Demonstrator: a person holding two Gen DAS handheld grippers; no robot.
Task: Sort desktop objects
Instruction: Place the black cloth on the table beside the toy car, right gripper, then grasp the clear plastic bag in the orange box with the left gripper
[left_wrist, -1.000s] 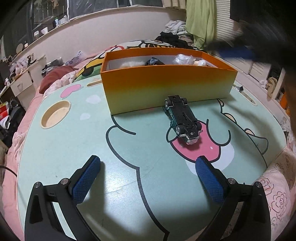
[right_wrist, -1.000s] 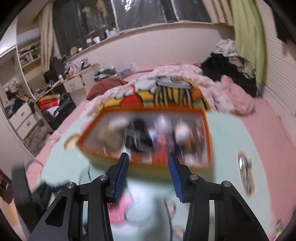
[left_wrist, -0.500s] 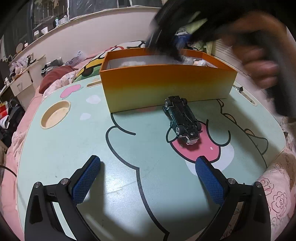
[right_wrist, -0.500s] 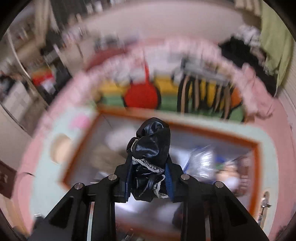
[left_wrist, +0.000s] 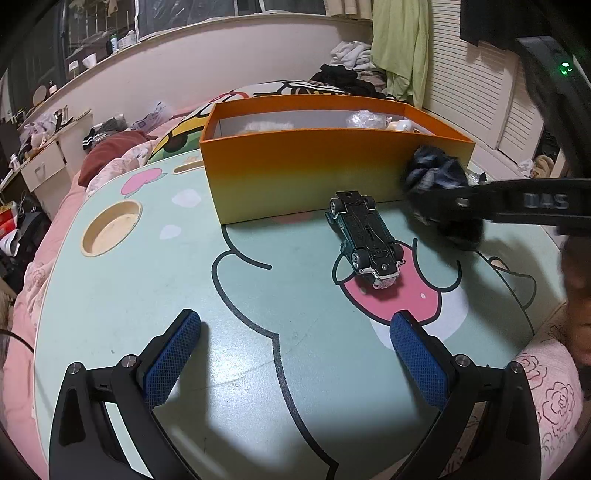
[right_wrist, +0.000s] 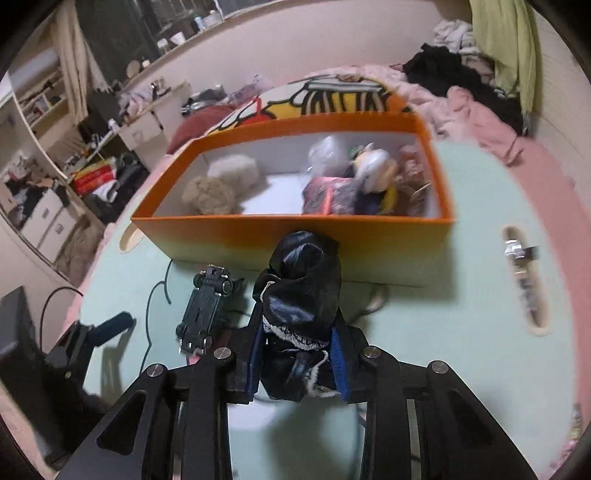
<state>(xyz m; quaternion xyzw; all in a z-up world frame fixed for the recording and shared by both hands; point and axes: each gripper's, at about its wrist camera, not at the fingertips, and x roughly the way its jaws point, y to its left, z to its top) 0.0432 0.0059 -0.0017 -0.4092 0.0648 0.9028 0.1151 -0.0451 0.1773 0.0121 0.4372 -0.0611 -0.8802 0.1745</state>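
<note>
Right hand-held gripper (right_wrist: 297, 363) has a black, lace-trimmed cloth bundle (right_wrist: 301, 291) between its blue pads; I see the jaws easing open a little, the pads still against the cloth. It hangs over the counter (left_wrist: 258, 332) in front of the orange box (right_wrist: 295, 236), outside it. Beside the bundle I see a dark toy car (left_wrist: 364, 236) lying upside down, near the box's front wall. My left hand-held gripper (left_wrist: 295, 354) sits wide open and empty above the counter.
</note>
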